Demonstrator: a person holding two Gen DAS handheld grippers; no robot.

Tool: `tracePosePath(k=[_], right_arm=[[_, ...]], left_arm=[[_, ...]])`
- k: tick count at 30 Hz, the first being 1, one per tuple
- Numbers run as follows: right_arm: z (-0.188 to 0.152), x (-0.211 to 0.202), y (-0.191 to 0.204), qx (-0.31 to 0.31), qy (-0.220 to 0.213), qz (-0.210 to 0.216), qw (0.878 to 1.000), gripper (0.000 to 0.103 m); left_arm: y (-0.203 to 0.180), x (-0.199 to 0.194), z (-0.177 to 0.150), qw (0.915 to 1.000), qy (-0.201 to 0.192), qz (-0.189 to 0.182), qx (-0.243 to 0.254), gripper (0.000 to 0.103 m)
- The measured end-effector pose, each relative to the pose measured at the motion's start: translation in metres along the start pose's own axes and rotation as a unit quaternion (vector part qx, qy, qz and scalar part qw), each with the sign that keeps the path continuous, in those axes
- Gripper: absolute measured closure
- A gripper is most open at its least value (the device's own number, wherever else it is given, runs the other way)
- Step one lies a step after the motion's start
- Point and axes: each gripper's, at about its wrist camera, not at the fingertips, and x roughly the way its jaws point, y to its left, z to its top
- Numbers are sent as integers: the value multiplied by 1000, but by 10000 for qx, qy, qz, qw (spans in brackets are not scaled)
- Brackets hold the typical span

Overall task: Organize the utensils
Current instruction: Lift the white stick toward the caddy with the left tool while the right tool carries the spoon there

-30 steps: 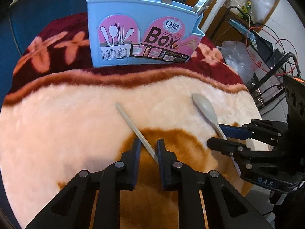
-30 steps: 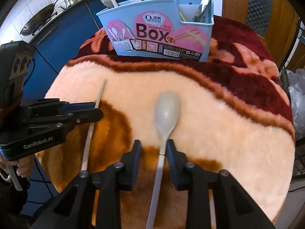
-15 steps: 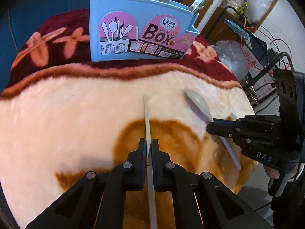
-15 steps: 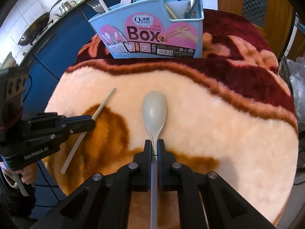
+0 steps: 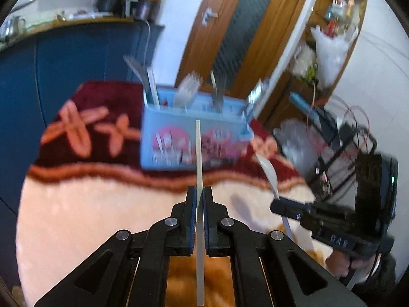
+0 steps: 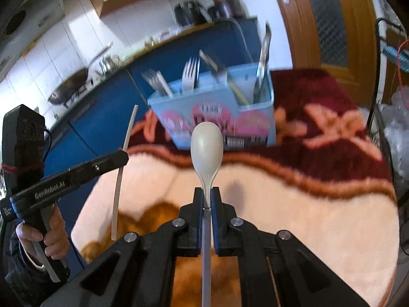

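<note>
My left gripper (image 5: 199, 194) is shut on a pale chopstick (image 5: 199, 153), held off the blanket and pointing at the blue utensil box (image 5: 179, 125). In the right wrist view the same chopstick (image 6: 122, 163) slants up from that gripper (image 6: 122, 155). The right gripper (image 6: 207, 195) is shut on the handle of a grey spoon (image 6: 206, 143), bowl forward, lifted in front of the box (image 6: 225, 107). From the left wrist view the spoon (image 5: 268, 171) sticks up from the right gripper (image 5: 277, 202). The box holds forks and other cutlery.
A fluffy cream, brown and maroon blanket (image 6: 319, 217) covers the round table. Blue cabinets (image 5: 64, 76) stand behind it, a wooden door (image 5: 242, 38) at the back, and wire racks with plastic bags (image 5: 332, 153) to the right. A person's hand (image 6: 51, 232) grips the left handle.
Both grippers closed on their utensils, then rose off the blanket and tilted up. The chopstick and the spoon now hang in the air and the box sits lower in both views.
</note>
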Motion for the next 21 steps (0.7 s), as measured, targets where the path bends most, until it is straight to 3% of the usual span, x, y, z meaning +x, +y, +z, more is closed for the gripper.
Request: tracePosePath(k=[5, 10, 21], right_arm=[[7, -7, -2, 107, -537, 77, 9985, 95], [9, -6, -4, 106, -714, 61, 9974, 95], [9, 1, -11, 133, -920, 73, 9956, 95]], left_arm=[[3, -5, 30, 9981, -604, 148, -7, 98], [1, -8, 58, 9935, -1075, 361, 97, 98], [3, 5, 115, 9701, -2306, 751, 135, 98]])
